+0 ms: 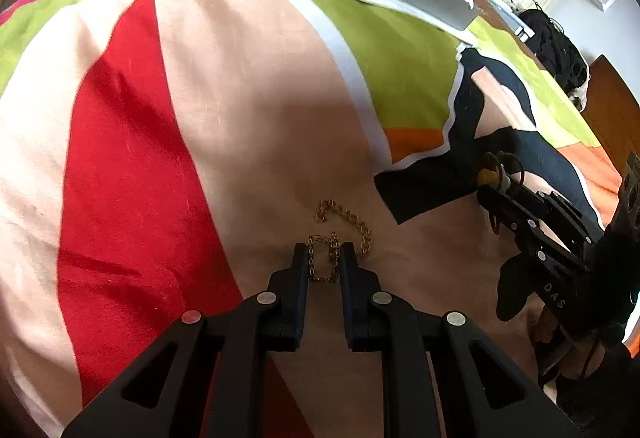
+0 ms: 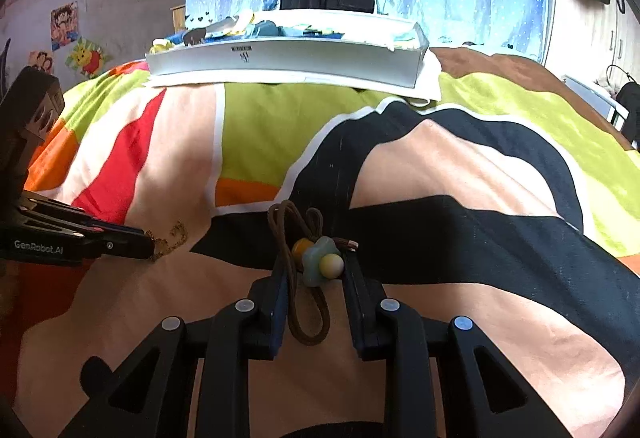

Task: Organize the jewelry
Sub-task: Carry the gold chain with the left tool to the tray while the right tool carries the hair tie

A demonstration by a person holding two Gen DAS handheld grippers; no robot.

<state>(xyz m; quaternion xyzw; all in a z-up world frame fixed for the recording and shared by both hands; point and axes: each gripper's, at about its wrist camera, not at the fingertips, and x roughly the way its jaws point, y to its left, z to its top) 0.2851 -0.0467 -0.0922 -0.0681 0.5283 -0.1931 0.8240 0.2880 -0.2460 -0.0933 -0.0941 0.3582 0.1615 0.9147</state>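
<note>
My left tool (image 1: 324, 258) rests low on the bed with its 2 fingers parted, 1 on each side of a loop of the gold chain (image 1: 340, 234). They straddle it without pinching, and the rest of the chain curls away ahead on the peach patch of the bedspread (image 1: 240, 97). My right tool (image 2: 316, 266) is also parted around the brown hair tie (image 2: 308, 314), whose pale green flower charm (image 2: 316, 262) and 2 beads sit between the fingertips; whether the fingers touch it I cannot tell. Its cord loops lie on the bedspread where peach meets black. Farther off, at the far side of the bed, stands a long white tray (image 2: 280, 57) holding mixed small items.
</note>
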